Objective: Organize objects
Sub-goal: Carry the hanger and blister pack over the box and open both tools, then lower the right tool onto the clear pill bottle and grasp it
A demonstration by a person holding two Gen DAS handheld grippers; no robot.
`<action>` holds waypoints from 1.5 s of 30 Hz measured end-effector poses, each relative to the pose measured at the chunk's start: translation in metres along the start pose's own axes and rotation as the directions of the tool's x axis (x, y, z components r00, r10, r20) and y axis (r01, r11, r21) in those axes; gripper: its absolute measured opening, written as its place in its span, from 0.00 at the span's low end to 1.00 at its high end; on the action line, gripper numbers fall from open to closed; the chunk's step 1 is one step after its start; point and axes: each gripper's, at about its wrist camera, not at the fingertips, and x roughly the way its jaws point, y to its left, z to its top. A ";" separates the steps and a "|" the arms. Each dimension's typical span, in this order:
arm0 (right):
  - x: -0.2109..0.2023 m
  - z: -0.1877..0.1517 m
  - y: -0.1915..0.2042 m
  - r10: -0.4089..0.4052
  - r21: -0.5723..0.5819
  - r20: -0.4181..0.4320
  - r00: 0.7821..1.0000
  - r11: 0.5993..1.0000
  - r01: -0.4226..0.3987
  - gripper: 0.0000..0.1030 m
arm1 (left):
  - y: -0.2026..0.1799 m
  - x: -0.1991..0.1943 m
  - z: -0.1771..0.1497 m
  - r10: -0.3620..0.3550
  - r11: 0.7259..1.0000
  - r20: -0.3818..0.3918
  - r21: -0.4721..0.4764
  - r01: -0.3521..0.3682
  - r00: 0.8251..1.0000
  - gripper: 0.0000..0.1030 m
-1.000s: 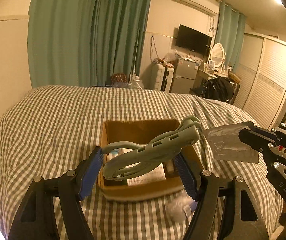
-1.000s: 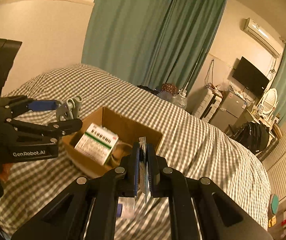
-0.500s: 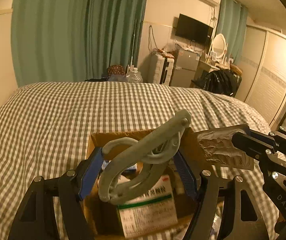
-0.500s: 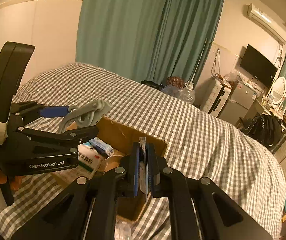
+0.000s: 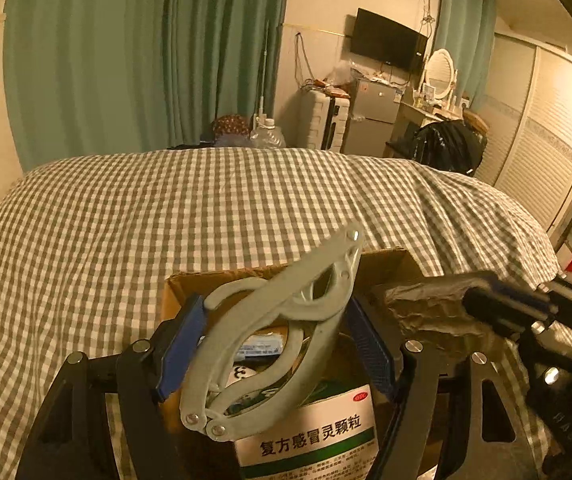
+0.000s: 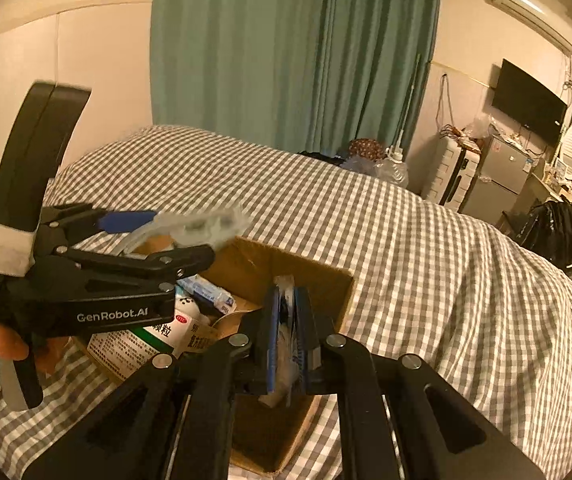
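Checked bedspread [image 5: 166, 216] under the cardboard box [image 6: 318, 280]. Your left gripper [image 5: 274, 344] hangs over the box, jaws clamped on a grey folding hanger [image 5: 278, 320], tilted. Your right gripper [image 6: 286, 332], at the box's near edge, has jaws pressed on a crinkled silver packet [image 5: 426, 308]. Medicine carton [image 5: 310, 440] lies inside the box.

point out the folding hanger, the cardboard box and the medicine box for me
folding hanger [image 5: 286, 312], left wrist view, its middle arm.
cardboard box [image 6: 318, 276], right wrist view, far inner wall.
medicine box [image 5: 314, 440], left wrist view, printed top face.
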 end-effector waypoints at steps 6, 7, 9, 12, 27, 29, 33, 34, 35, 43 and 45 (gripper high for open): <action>-0.030 0.007 -0.005 -0.025 0.047 0.052 0.998 0.999 0.022 0.49 | 0.004 -0.031 -0.002 0.030 1.000 0.033 0.008 -0.030 0.999 0.86; -0.038 0.009 -0.004 -0.033 0.048 0.063 0.997 0.998 0.030 0.50 | 0.004 -0.039 -0.002 0.033 0.999 0.039 0.009 -0.033 0.999 0.86; -0.052 0.012 -0.001 -0.042 0.047 0.081 0.996 0.998 0.038 0.52 | 0.003 -0.050 -0.001 0.043 0.999 0.049 0.012 -0.044 0.998 0.88; -0.073 0.013 0.002 -0.052 0.045 0.103 0.993 0.998 0.048 0.57 | 0.003 -0.073 0.000 0.053 0.999 0.075 0.007 -0.054 0.996 0.90; -0.192 0.006 0.047 -0.134 0.008 0.199 0.971 0.991 0.135 0.90 | 0.005 -0.212 -0.032 0.133 0.991 0.229 -0.016 -0.133 0.964 1.00; -0.203 0.002 0.054 -0.147 -0.001 0.208 0.967 0.989 0.151 0.95 | 0.006 -0.229 -0.040 0.146 0.989 0.245 -0.026 -0.144 0.958 1.00; -0.218 -0.007 0.062 -0.168 -0.009 0.227 0.959 0.985 0.175 1.00 | 0.011 -0.254 -0.059 0.171 0.985 0.261 -0.056 -0.162 0.950 1.00; -0.219 -0.010 0.064 -0.170 -0.006 0.226 0.959 0.984 0.176 1.00 | 0.012 -0.258 -0.063 0.177 0.984 0.264 -0.066 -0.165 0.948 1.00; -0.217 -0.012 0.062 -0.168 -0.004 0.224 0.960 0.985 0.173 1.00 | 0.013 -0.260 -0.069 0.184 0.983 0.264 -0.076 -0.170 0.947 1.00; -0.169 -0.058 0.066 -0.133 0.009 0.124 0.983 0.991 0.133 1.00 | 0.016 -0.238 -0.118 0.230 0.972 0.223 -0.091 -0.214 0.947 1.00; -0.149 -0.072 0.066 -0.129 0.018 0.084 0.988 0.992 0.128 1.00 | 0.015 -0.226 -0.130 0.237 0.971 0.208 -0.089 -0.222 0.949 1.00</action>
